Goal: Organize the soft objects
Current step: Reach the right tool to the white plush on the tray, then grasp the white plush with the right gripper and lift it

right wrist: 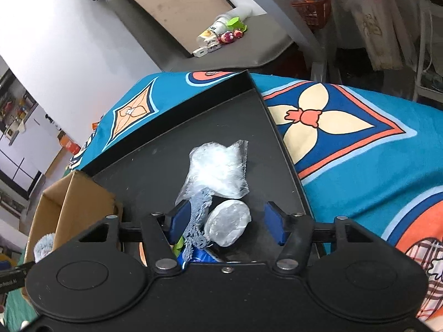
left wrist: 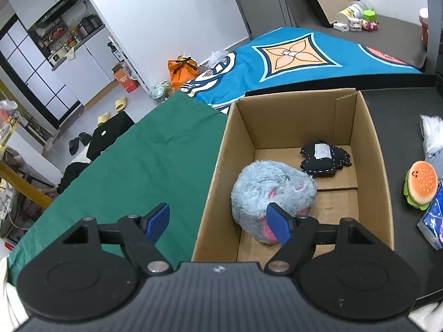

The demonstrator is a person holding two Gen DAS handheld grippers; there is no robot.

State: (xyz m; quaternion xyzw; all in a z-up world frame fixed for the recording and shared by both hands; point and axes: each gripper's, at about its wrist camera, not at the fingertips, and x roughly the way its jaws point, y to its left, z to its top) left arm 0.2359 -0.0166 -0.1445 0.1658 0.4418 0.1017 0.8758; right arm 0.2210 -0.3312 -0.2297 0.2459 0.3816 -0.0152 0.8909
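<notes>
I see the cardboard box at my left gripper's twelve o'clock, jaws spread and empty, its right pad at the fluffy blue plush inside; a black stitched pillow lies at one o'clock. No writing I can read. My right gripper brackets a knitted blue piece and a clear-wrapped disc on the black tray, not clamped; the plastic bag sits at twelve.

Lived-in home, small flat or bedroom. Bed with patterned blue blanket at 12 o'clock; kitchen alcove with appliances at 10 o'clock; yellow slippers on floor at 9 o'clock; orange gift bag against wall.
</notes>
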